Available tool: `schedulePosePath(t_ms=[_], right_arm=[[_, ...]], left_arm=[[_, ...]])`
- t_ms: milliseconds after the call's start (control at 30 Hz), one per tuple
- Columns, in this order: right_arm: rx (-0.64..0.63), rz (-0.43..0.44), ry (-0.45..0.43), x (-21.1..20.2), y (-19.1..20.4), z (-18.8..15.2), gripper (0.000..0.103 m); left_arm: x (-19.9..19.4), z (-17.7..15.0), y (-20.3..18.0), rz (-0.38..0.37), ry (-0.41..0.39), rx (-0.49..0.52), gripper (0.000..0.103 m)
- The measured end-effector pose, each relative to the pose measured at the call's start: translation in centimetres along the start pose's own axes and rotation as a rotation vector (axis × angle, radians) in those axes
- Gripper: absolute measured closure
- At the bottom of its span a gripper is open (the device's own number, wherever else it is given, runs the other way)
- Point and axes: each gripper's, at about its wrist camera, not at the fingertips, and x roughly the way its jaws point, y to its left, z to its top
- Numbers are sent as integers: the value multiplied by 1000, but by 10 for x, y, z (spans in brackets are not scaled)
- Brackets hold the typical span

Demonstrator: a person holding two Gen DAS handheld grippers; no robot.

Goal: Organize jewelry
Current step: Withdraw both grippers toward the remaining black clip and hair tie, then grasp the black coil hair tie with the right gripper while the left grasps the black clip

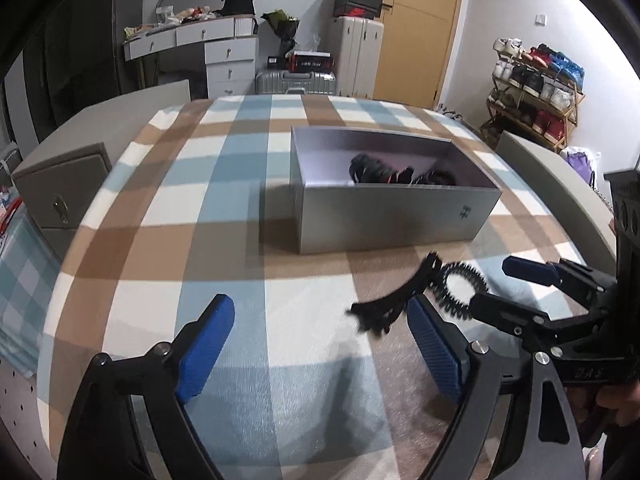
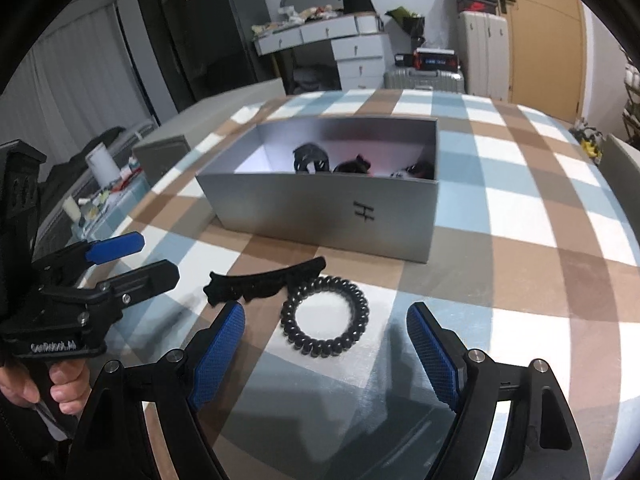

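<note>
Our right gripper [image 2: 326, 354] has its blue, cross-hatched rubber pads [image 2: 218, 350] spread wide with nothing pinched; just ahead of them, on the cloth, lies a black spiral hair tie [image 2: 324, 316], a glossy coil closed into a ring; touching its upper left edge lies a long black hair clip [image 2: 266, 282], matte, curved, with a scalloped lower edge; our left gripper [image 1: 322, 340] is likewise spread and empty, its right-hand pad [image 1: 434, 350] just beside the clip's blurred end; from the right wrist view we read pale lettering on that gripper's black body, too blurred to spell out, above the hand [image 2: 60, 390] around its handle; beyond both pieces stands an open silver-grey cardboard box [image 2: 320, 216], rectangular, smooth, marked with a dark "H" on its near wall, holding several dark hair accessories [image 2: 312, 158]; everything rests on a checked tablecloth [image 2: 520, 208] of brown, pale blue and white squares.
</note>
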Motion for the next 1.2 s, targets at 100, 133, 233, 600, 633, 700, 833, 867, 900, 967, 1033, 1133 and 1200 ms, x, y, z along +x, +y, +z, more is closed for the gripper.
schedulePosePath(t_ms=[100, 133, 233, 600, 633, 700, 833, 867, 900, 967, 1033, 1133, 1200], right_arm=[[-35, -24, 18, 7, 7, 1, 20], [-44, -31, 24, 9, 9, 1, 20], [-56, -54, 48, 14, 12, 0, 20], [-108, -113, 60, 16, 13, -1, 58], [-104, -110, 58, 15, 11, -1, 59], [-92, -103, 47, 12, 8, -2, 59], [-74, -87, 20, 4, 3, -3, 60], [-71, -83, 13, 2, 3, -3, 60], [-69, -79, 4, 0, 2, -3, 60], [-63, -72, -13, -6, -1, -4, 60], [-54, -64, -29, -10, -3, -5, 60], [-37, -53, -48, -16, -8, -7, 60], [-9, -37, -54, -19, -15, -8, 60]], left_arm=[[0, -5, 1, -2, 12, 0, 18], [0, -5, 2, -3, 17, -1, 18], [0, -8, 4, -6, 31, -6, 18], [-2, -6, 6, -3, 36, 7, 18], [-2, -4, 6, -1, 34, 7, 18], [-3, -1, 6, 2, 30, 9, 18], [-2, 5, -1, -15, 34, 48, 18], [-1, 6, -3, -22, 37, 64, 18], [0, 8, -8, -37, 38, 91, 18], [1, 11, -18, -60, 32, 142, 18], [4, 14, -26, -74, 35, 186, 18], [16, 19, -38, -120, 86, 239, 18], [25, 21, -44, -150, 129, 279, 18]])
